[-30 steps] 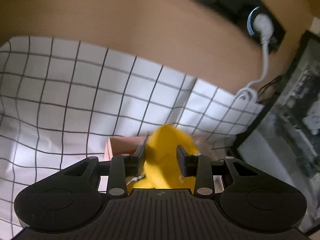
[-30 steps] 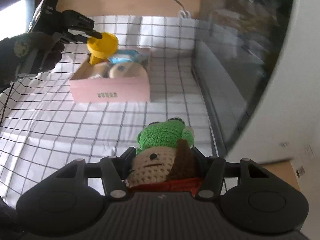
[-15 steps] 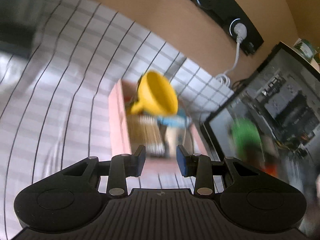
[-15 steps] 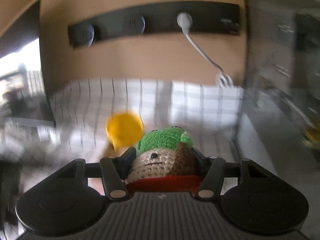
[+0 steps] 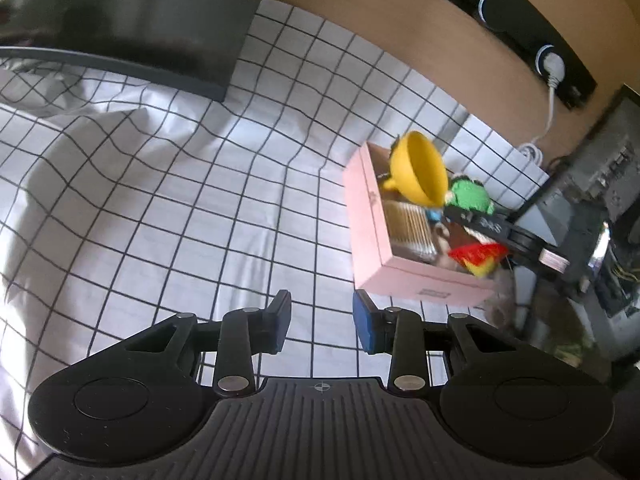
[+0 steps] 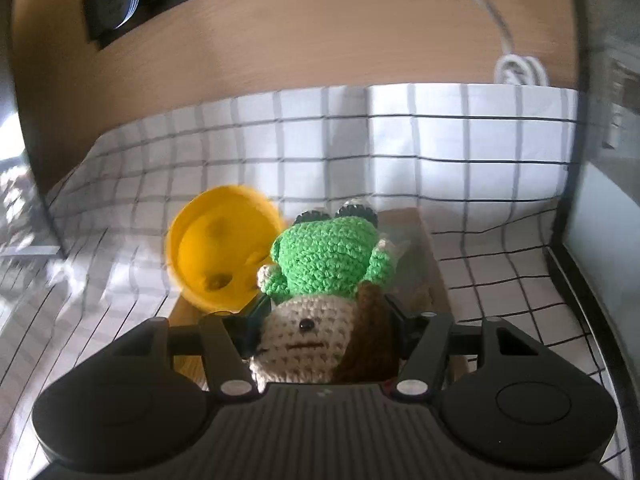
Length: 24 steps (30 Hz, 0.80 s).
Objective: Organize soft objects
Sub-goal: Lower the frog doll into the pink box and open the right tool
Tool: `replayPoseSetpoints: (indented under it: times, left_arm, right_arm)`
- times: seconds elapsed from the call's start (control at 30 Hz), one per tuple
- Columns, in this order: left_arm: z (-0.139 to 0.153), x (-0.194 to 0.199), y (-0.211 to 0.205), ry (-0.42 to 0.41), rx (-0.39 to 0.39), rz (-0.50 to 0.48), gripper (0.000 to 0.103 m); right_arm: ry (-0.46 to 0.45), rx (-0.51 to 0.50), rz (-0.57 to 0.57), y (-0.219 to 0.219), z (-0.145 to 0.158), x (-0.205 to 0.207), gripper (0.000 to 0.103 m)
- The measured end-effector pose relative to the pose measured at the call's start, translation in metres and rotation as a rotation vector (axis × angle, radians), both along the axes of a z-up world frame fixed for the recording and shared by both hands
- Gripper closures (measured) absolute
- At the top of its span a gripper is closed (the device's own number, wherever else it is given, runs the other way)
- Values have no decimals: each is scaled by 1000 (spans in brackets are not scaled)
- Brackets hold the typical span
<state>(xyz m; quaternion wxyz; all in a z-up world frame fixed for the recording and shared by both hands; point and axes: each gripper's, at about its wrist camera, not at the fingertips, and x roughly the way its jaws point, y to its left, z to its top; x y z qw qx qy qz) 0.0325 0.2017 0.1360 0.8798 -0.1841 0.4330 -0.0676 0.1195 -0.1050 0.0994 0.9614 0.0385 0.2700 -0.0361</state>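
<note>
A pink box (image 5: 424, 282) stands on the checked cloth, and a yellow funnel (image 5: 418, 168) leans in its far corner. My left gripper (image 5: 322, 318) hovers over the cloth just short of the box, open with nothing between its blue pads. My right gripper (image 6: 325, 308) holds a crochet doll (image 6: 320, 256) with a green hat, cream face and brown hair. Its jaws are opening with the doll still between them. The doll (image 5: 470, 196) hangs over the right side of the box, beside the funnel (image 6: 220, 244). Its lower body is hidden in the right wrist view.
The box also holds a pack of cotton swabs (image 5: 412, 228). A dark flat device (image 5: 120, 12) lies at the cloth's far left. A black socket strip (image 5: 540, 52) with a white cable (image 5: 548, 120) runs along the wooden wall. A computer case (image 5: 600, 184) stands right of the box.
My left gripper let go of the yellow funnel, which now rests in the box, and drew back. My right gripper carried the doll from the near cloth to over the box.
</note>
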Motion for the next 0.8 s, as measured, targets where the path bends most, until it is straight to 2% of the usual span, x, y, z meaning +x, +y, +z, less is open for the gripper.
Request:
replayPoseSetpoints:
  times: [0.07,0.17,0.27,0.3,0.33,0.43,0.67,0.8]
  left_arm:
    - [1,1,-1,-5,0,-7,66]
    - [4,4,-9,-11,4,-36,66]
    - [7,6,-17,-20,14,-62,66]
    - [8,6,-19,-23,11,-69,66]
    - [8,5,-20,-25,8,-75,66]
    - [9,3,-21,-24,10,-83,66]
    - [3,-4,-11,5,-2,-74,66]
    - [-8,-6,-6,29,-3,-83,66]
  right_arm:
    - [19,-46,29,1,6,-7,36]
    - [-35,-123,3,5,17,-26,24]
    - [-49,-131,-1,8,19,-35,26]
    - [-25,-125,9,10,17,-34,39]
    - [-1,-102,24,12,14,-32,42]
    - [-10,-72,-3,18,12,-24,43]
    - [3,91,-12,10,16,7,43]
    - [29,139,-1,4,11,5,38]
